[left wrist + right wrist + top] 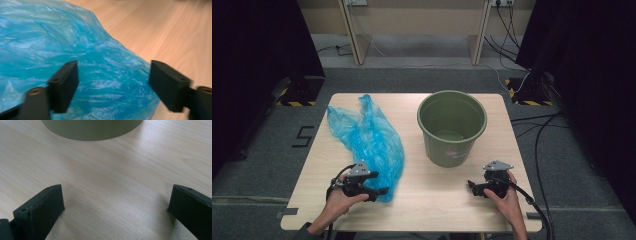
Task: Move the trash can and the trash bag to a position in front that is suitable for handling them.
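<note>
Left gripper (379, 192) at the blue bag's (372, 137) near end
Jaws spread wide over the plastic, seemingly gripping nothing, though that view is blurred.

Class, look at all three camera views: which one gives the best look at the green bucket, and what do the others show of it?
The high view shows it best: the whole bucket stands upright on the table, open top and inside visible. The right gripper view shows a strip of its lower wall at the top edge. The left gripper view looks at a blue bag instead.

A green bucket (452, 127) stands upright on the wooden table (422, 200).
</note>
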`<state>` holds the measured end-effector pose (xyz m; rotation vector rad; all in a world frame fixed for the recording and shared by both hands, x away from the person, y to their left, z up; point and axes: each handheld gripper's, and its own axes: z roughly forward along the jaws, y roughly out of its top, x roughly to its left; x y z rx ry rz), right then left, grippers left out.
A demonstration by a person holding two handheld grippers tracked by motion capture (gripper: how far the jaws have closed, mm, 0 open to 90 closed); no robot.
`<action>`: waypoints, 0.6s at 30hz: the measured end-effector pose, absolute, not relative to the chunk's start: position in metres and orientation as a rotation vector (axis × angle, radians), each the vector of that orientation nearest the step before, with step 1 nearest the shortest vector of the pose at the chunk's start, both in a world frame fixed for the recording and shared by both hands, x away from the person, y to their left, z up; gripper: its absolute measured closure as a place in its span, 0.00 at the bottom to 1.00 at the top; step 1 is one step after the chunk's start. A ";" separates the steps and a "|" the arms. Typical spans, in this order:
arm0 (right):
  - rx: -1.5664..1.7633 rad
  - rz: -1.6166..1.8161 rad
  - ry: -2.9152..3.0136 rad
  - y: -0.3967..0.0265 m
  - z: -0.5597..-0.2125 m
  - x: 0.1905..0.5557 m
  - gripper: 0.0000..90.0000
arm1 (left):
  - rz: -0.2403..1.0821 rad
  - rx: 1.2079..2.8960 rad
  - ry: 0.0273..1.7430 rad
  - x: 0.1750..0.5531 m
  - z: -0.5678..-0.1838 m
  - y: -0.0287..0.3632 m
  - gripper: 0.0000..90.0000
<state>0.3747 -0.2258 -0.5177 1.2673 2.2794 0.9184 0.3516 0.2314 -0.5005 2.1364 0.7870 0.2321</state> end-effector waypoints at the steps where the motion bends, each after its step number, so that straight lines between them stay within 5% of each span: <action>1: 1.267 0.918 2.279 -0.226 -0.518 0.375 0.00 | 0.249 2.153 0.773 0.353 -0.502 0.231 0.38; 4: 1.267 0.919 2.279 -0.226 -0.518 0.375 0.00 | 0.281 2.213 0.754 0.363 -0.506 0.237 0.56; 6: 1.267 0.918 2.279 -0.226 -0.518 0.375 0.00 | 0.313 2.262 0.742 0.373 -0.506 0.243 0.60; 18: 1.267 0.919 2.279 -0.226 -0.518 0.375 0.00 | 0.357 2.266 0.837 0.404 -0.500 0.287 0.50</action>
